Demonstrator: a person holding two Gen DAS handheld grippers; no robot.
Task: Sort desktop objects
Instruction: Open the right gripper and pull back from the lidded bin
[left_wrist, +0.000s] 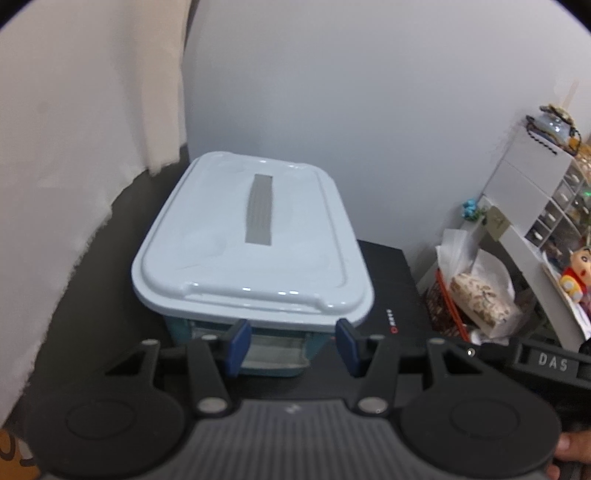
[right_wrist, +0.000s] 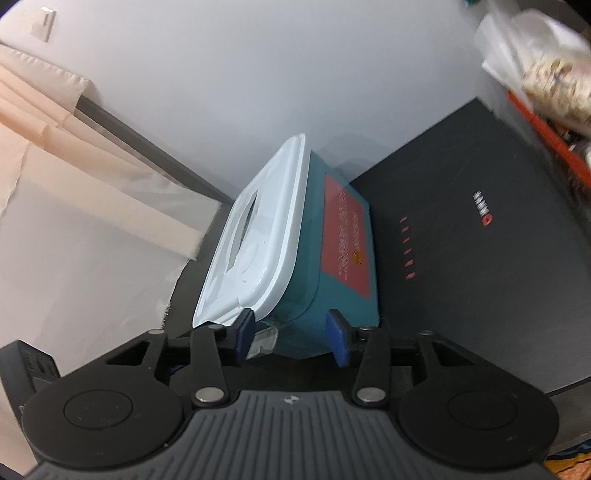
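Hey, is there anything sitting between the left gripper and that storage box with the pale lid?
Nothing visible. The left gripper is open, and the storage box with its pale lid lies straight ahead, with no other object in between.

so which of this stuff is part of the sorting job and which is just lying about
Job:
- box with pale lid, teal base, lid closed
- left tool, open, right in front of the box
- right tool, open, near the box's end

Lying about:
- black case beside the box
- snack bag
- white drawer unit
- toy figure
- curtain
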